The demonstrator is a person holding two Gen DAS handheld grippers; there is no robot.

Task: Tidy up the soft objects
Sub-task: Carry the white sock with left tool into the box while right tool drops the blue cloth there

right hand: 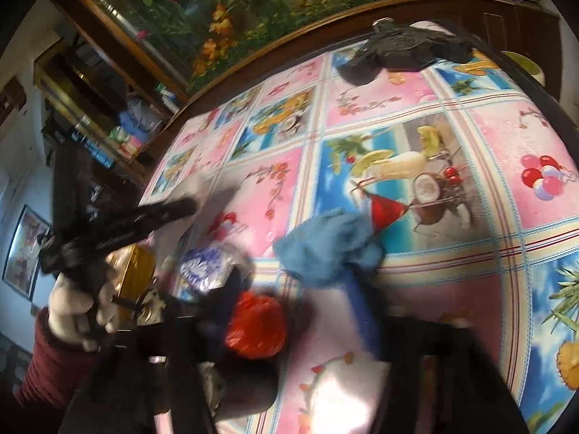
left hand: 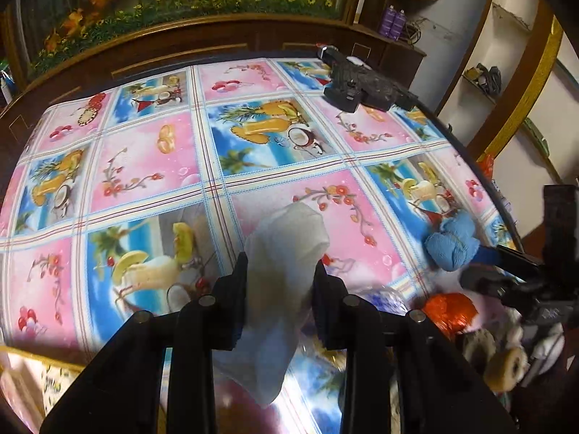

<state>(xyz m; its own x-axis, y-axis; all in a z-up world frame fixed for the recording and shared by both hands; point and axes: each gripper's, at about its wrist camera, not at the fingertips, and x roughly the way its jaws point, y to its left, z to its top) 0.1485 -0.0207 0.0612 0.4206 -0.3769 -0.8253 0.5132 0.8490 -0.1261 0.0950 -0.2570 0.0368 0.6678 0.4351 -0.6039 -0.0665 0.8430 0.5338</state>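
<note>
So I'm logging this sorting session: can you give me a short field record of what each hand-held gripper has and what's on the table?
surface: table with fruit-print cloth
left hand-held gripper: shut on white cloth
right hand-held gripper: open, blurred, at blue cloth
blue cloth: bunched, lying on the table
near edge: red foil item
far edge: black device

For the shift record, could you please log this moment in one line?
left hand-held gripper: shut on white cloth | right hand-held gripper: open | blue cloth: on table
</note>
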